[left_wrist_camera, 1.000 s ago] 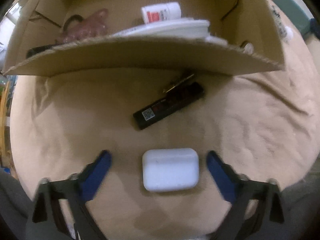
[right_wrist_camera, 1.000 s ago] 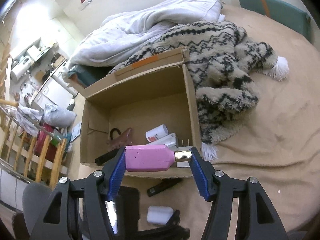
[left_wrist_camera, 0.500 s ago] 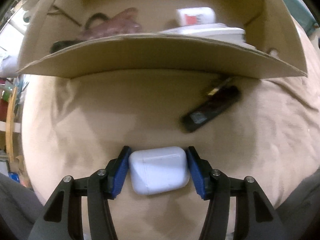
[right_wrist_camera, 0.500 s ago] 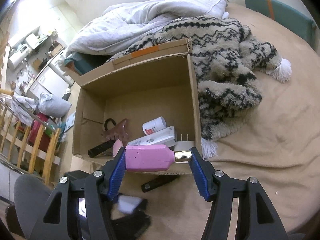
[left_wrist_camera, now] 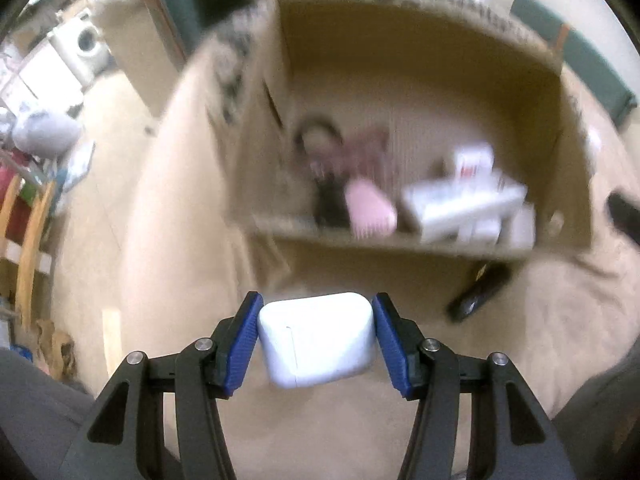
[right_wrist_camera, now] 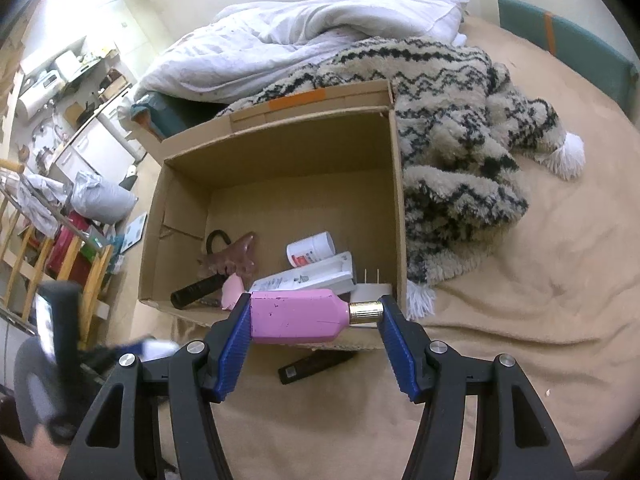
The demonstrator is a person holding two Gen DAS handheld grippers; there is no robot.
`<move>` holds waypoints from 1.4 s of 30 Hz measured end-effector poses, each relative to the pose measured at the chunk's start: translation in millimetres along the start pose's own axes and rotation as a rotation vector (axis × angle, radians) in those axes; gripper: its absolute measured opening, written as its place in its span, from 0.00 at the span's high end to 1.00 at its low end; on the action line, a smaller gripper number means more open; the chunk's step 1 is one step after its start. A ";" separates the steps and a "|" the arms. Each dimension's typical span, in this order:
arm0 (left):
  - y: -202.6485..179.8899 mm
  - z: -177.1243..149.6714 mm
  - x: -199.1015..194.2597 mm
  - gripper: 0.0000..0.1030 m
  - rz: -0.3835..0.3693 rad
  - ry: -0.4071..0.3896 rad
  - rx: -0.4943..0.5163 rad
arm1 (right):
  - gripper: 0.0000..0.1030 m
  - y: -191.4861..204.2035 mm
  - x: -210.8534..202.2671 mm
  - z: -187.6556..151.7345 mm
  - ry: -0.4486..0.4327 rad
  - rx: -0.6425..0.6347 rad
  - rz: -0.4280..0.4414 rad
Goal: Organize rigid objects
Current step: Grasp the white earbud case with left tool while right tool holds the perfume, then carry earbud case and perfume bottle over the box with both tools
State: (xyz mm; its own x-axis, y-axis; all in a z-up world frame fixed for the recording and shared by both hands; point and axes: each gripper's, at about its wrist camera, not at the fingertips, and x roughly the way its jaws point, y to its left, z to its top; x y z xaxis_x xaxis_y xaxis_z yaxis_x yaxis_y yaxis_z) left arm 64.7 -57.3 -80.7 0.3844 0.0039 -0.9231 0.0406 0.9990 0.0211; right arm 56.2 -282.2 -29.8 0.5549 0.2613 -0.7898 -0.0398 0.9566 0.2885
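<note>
My left gripper (left_wrist_camera: 316,336) is shut on a white earbuds case (left_wrist_camera: 318,338) and holds it above the bed, in front of the open cardboard box (left_wrist_camera: 420,92). My right gripper (right_wrist_camera: 314,320) is shut on a pink bottle with a gold cap (right_wrist_camera: 298,316), held sideways just before the box's near wall (right_wrist_camera: 160,304). The box (right_wrist_camera: 280,152) holds a white tube, a white bottle (right_wrist_camera: 310,248), a brown claw clip (right_wrist_camera: 232,258), a black stick and a small pink item. The left gripper shows blurred at the lower left of the right wrist view (right_wrist_camera: 120,354).
A black flat device (right_wrist_camera: 316,362) lies on the tan bedsheet just before the box; it also shows in the left wrist view (left_wrist_camera: 478,292). A patterned fuzzy blanket (right_wrist_camera: 460,120) lies right of the box and a white duvet (right_wrist_camera: 320,32) behind it. The bed edge and wooden rails are at the left.
My left gripper closed on the white case and lifted it off the sheet, now tilted up toward the box. My right gripper, still holding the pink bottle, has edged closer to the box.
</note>
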 end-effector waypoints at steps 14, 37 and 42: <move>9.6 75.6 -52.5 0.49 -0.022 -0.333 0.074 | 0.37 8.9 10.3 26.0 -0.059 -0.060 -0.015; -1.6 98.2 26.2 0.49 -0.115 -0.180 0.034 | 0.37 20.9 73.1 33.9 0.073 -0.087 -0.051; -4.8 96.1 28.2 0.49 -0.115 -0.173 0.038 | 0.37 20.2 78.6 29.2 0.101 -0.073 -0.051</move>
State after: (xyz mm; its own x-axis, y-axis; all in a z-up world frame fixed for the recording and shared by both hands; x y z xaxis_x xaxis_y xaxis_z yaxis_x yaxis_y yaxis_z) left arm 164.0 -66.3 -70.0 0.5278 -0.1209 -0.8407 0.1267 0.9900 -0.0628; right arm 123.3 -246.1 -70.3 0.4710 0.2203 -0.8541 -0.0766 0.9749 0.2093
